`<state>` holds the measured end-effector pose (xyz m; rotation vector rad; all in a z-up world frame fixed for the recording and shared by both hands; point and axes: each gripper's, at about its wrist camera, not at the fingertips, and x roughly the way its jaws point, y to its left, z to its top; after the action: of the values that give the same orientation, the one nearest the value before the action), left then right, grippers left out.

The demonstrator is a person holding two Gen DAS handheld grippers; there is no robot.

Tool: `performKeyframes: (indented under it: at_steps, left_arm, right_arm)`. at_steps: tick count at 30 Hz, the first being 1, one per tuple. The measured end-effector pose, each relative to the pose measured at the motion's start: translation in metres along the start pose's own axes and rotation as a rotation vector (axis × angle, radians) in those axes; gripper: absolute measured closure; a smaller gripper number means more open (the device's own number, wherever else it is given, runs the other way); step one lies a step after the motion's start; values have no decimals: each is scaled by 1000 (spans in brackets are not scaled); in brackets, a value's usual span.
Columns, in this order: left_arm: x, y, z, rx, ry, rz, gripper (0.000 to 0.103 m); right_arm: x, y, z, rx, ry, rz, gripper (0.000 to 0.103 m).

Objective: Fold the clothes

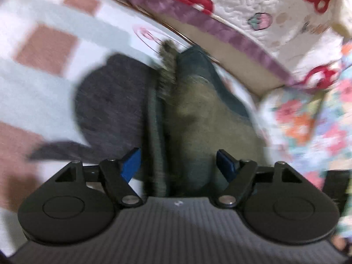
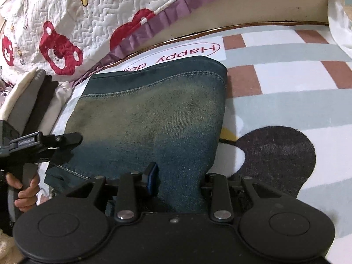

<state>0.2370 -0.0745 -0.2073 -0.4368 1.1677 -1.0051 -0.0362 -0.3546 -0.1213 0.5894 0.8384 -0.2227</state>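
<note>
Denim is bunched right up between my right gripper jaws, so I'd call those closed on the jeans, near their bottom edge. My left gripper has its jaws standing wide apart with nothing pinched, though that view is blurry and the fabric runs straight under them. As for progress: the jeans lie on the checked rug beside the quilted bedspread, already a compact doubled-over slab with a stitched hem showing on top. Could be mid-fold with another fold coming, or the last tidy-up. Can't tell which.
</note>
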Motion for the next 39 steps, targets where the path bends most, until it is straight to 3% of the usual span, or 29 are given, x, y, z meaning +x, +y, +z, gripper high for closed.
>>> performKeyframes:
  at_steps: [2, 5, 8, 10, 14, 16, 20, 23, 25, 29, 31, 34, 36, 39]
  left_arm:
    - [4, 1, -1, -11, 11, -23, 58]
    - [4, -13, -4, 78, -2, 36, 69]
    - [1, -42, -8, 246, -31, 135, 74]
    - [-4, -44, -10, 250, -49, 113, 76]
    - [-11, -43, -13, 175, -36, -23, 77]
    - [0, -51, -16, 198, -7, -3, 77]
    - [18, -52, -18, 196, 32, 29, 70]
    - [22, -26, -14, 39, 77, -16, 53]
    - [24, -8, -13, -72, 89, -65, 53]
    - [27, -5, -15, -82, 84, -84, 51]
    - [29, -5, -16, -79, 80, -90, 51]
    - [29, 7, -17, -163, 57, -113, 56]
    - [30, 3, -17, -127, 58, -100, 67]
    - [29, -4, -17, -69, 56, -79, 72]
  right_arm:
    - [1, -3, 0, -1, 4, 20, 66]
    - [1, -5, 0, -12, 0, 37, 66]
    - [-3, 28, -5, -224, -43, -71, 66]
    - [-7, 40, -7, -298, -63, -113, 66]
    - [-22, 48, -7, -367, -77, -169, 66]
    - [-31, 49, -6, -388, -78, -193, 66]
    - [-26, 12, -2, -192, 21, -139, 64]
    - [-26, -10, 1, -48, 35, -77, 60]
    - [-28, -7, 3, -67, 47, -96, 57]
    - [-31, -13, 8, -61, 86, -86, 53]
    - [-28, -31, 10, 42, 95, -18, 49]
    - [-26, -75, 8, 353, 59, 174, 45]
    - [-18, -79, 9, 365, 56, 197, 45]
    - [-7, -82, 13, 348, 54, 216, 41]
